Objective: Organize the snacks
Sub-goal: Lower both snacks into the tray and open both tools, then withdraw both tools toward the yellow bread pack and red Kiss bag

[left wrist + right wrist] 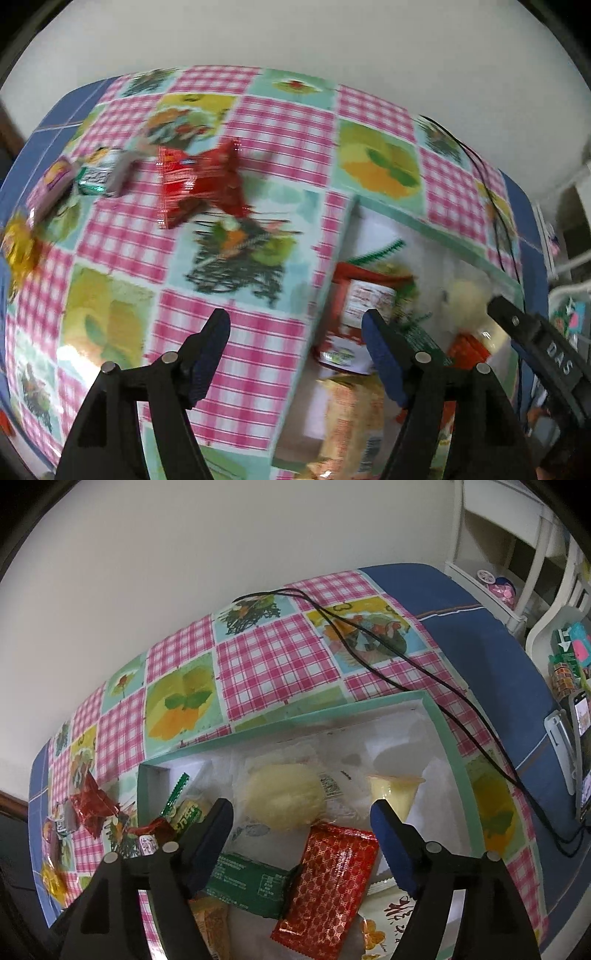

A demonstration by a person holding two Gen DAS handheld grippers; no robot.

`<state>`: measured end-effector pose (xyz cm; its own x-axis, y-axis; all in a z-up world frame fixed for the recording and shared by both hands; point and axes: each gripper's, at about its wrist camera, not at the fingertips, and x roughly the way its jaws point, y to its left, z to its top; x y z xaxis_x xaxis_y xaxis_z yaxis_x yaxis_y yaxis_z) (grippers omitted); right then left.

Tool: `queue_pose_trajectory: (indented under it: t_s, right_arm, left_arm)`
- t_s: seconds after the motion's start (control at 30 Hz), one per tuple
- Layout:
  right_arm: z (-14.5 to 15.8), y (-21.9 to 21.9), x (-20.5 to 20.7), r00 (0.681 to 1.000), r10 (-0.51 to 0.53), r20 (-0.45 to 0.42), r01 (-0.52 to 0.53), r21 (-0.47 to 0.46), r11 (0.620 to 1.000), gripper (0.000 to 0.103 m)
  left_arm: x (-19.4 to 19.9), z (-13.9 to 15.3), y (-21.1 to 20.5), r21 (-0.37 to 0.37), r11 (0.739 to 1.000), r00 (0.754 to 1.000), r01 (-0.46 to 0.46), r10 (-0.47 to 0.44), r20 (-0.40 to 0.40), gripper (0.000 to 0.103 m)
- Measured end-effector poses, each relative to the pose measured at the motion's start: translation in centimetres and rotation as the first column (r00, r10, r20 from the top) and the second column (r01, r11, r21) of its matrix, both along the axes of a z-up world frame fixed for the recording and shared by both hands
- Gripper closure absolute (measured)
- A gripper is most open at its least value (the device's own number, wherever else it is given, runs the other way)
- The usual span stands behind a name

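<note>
A mint-rimmed white box (447, 723) lies on the checked tablecloth and holds several snacks. Among them are a red patterned packet (328, 882), a green packet (251, 882), a pale round bun (284, 797) and a yellow jelly cup (395, 790). My right gripper (301, 812) hangs open above the red packet and touches nothing. My left gripper (295, 325) is open and empty over the cloth at the box's left wall (325, 280). Loose on the cloth beyond it lie a red wrapper (203, 181), a green-silver packet (103, 173), a purple packet (55, 181) and a gold wrapper (20, 247).
A black cable (406, 661) runs across the cloth past the box's far right corner. A phone on a stand (580, 738) stands at the table's right edge, with a white shelf (517, 554) behind. A wall backs the table.
</note>
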<state>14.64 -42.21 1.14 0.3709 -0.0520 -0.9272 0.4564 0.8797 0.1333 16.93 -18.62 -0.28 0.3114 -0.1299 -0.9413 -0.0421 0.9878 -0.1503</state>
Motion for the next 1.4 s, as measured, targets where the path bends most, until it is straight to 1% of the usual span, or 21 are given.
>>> queue_pose_trajectory:
  t_s: [0.2, 0.27, 0.4, 0.43, 0.47, 0.53, 0.57, 0.67, 0.93, 1.2, 1.4]
  right_arm:
    - [0.0, 0.8, 0.2, 1.000, 0.030, -0.009, -0.030, -0.012, 0.999, 0.023]
    - [0.1, 0.9, 0.3, 0.999, 0.036, -0.008, -0.037, -0.020, 0.999, 0.023]
    - [0.3, 1.4, 0.4, 0.998, 0.059, -0.002, -0.059, -0.038, 0.997, 0.019]
    - [0.3, 1.5, 0.5, 0.998, 0.067, -0.002, -0.067, -0.042, 0.997, 0.015]
    - [0.3, 1.6, 0.5, 0.997, 0.073, -0.001, -0.073, -0.043, 0.996, 0.008]
    - [0.3, 1.8, 0.6, 0.997, 0.081, 0.003, -0.081, -0.047, 0.996, 0.002]
    - [0.4, 1.9, 0.6, 0.996, 0.086, 0.006, -0.085, -0.049, 0.995, 0.001]
    - [0.4, 2.1, 0.7, 0.996, 0.089, 0.008, -0.088, -0.053, 0.995, 0.000]
    - [0.5, 3.2, 0.9, 0.995, 0.100, -0.002, -0.100, -0.062, 0.993, 0.000]
    - [1.3, 5.8, 1.0, 0.993, 0.121, 0.003, -0.121, -0.053, 0.991, 0.000]
    - [1.9, 8.7, 1.3, 0.988, 0.153, 0.009, -0.152, -0.060, 0.987, 0.000]
  left_arm:
    - [0.4, 0.2, 1.5, 0.005, 0.998, 0.998, -0.057, 0.057, 0.010, 0.027]
    - [0.5, 0.3, 1.7, 0.004, 0.998, 0.998, -0.067, 0.067, 0.016, 0.021]
    - [0.5, 0.4, 1.9, 0.020, 0.997, 0.997, -0.074, 0.073, 0.030, 0.015]
    - [0.5, 0.4, 1.9, 0.023, 0.997, 0.997, -0.073, 0.072, 0.033, 0.013]
    - [0.5, 0.4, 1.9, 0.024, 0.997, 0.997, -0.073, 0.072, 0.034, 0.012]
    - [0.5, 0.4, 1.8, 0.024, 0.997, 0.996, -0.076, 0.075, 0.039, 0.011]
    - [0.5, 0.4, 1.9, 0.026, 0.997, 0.996, -0.079, 0.078, 0.042, 0.009]
    - [0.5, 0.4, 2.0, 0.033, 0.996, 0.996, -0.084, 0.083, 0.042, 0.006]
    - [0.6, 0.4, 2.6, 0.036, 0.995, 0.996, -0.088, 0.087, 0.026, 0.006]
    - [0.4, 1.1, 4.4, 0.043, 0.995, 0.996, -0.085, 0.085, 0.007, 0.006]
    - [0.3, 1.8, 6.6, 0.039, 0.995, 0.996, -0.092, 0.092, 0.009, 0.006]
